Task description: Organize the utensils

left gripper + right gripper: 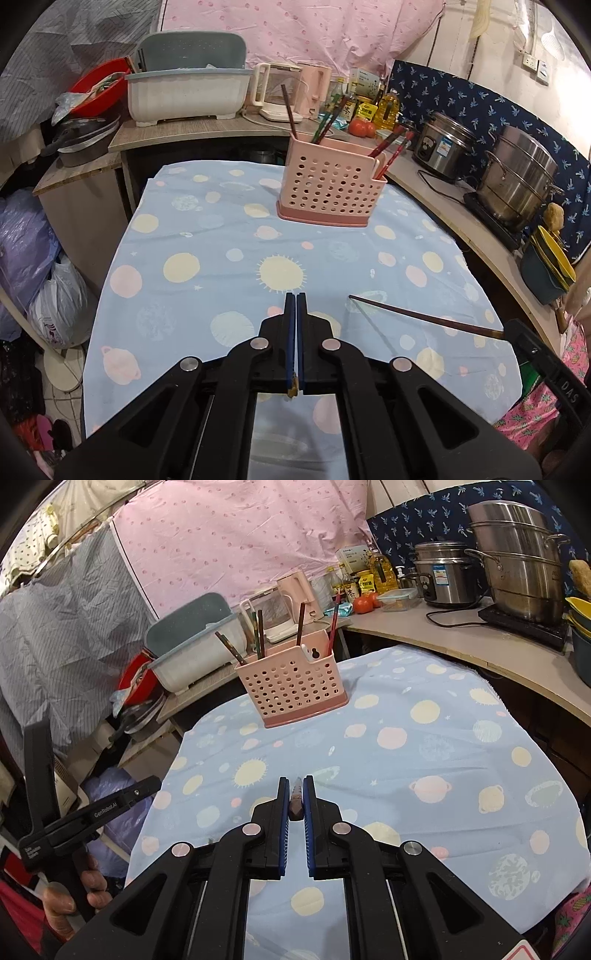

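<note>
A pink perforated utensil holder (328,184) stands on the far part of the table, with several chopsticks standing in it; it also shows in the right wrist view (295,686). My left gripper (295,297) is shut, above the near middle of the blue cloth, with a small brownish bit showing at the back of its pads. My right gripper (296,781) is shut on a dark chopstick (296,803), seen end-on between the pads. In the left wrist view that chopstick (424,317) points left over the cloth from the right gripper body (543,365).
The table carries a blue planet-print cloth (221,266). A wooden counter (461,221) curves along the right with a rice cooker (443,147), a steel pot (517,177), bottles and tomatoes. A dish rack (184,92) and kettle stand at the back. Bags lie on the left floor.
</note>
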{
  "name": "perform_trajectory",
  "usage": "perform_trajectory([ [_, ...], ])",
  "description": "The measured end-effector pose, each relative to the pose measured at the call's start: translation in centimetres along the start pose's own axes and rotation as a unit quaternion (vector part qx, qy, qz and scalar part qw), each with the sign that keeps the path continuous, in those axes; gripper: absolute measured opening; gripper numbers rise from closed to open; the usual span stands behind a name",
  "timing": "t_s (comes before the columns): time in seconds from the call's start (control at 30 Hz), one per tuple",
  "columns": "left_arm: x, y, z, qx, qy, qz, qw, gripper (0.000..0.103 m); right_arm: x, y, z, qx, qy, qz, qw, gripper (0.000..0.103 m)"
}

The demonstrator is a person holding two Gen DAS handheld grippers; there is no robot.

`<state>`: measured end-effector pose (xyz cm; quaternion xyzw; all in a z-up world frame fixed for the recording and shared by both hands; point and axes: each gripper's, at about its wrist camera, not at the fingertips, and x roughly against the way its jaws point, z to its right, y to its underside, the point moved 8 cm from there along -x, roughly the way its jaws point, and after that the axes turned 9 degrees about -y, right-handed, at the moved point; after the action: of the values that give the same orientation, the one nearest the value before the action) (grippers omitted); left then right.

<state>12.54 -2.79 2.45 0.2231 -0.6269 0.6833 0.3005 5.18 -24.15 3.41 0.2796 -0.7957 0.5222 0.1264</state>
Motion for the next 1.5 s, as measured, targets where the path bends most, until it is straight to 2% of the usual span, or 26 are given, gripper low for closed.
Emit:
perform_trajectory([
  [0.17, -1.8, 2.0, -2.3, 0.013, -0.014, -0.04, 0.999, 0.002, -0.4, 0.7, 0.5, -0.006, 0.003, -0.009, 1.0, 0.007],
  [0.3, -3.9, 5.3, -4.4, 0.026, -0.033, -0.088, 0.9953, 0.003, -1.2, 2.4, 0.5, -0.011, 0.002, -0.029, 1.0, 0.007],
  [0.37, -4.6, 6.9, -5.0, 0.032, -0.039, -0.106, 0.9931, 0.013, -1.7, 3.4, 0.4, -0.012, 0.001, -0.042, 0.999, 0.007],
  [0.47, -4.7, 8.3, -5.0, 0.028, -0.04, -0.112, 0.9926, 0.027, -2.2, 4.4, 0.3, -0.012, 0.002, -0.054, 0.998, 0.007],
  [0.87, -4.9, 9.8, 0.5, -0.041, 0.006, -0.113, 0.9928, 0.035, -3.0, 5.6, 0.1, -0.011, 0.007, -0.072, 0.997, 0.007],
  [1.2, -7.5, 9.8, 1.4, -0.064, -0.022, -0.113, 0.9914, 0.034, -3.4, 6.0, 0.1, -0.013, 0.006, -0.081, 0.997, 0.007],
  [1.3, -7.6, 9.8, 1.3, -0.068, -0.025, -0.11, 0.9912, 0.021, -3.6, 6.1, 0.2, -0.015, 0.006, -0.083, 0.996, 0.007],
  [1.5, -7.6, 9.7, 1.2, -0.064, -0.021, -0.111, 0.9916, 0.02, -3.9, 6.1, 0.1, -0.014, 0.004, -0.086, 0.996, 0.007],
])
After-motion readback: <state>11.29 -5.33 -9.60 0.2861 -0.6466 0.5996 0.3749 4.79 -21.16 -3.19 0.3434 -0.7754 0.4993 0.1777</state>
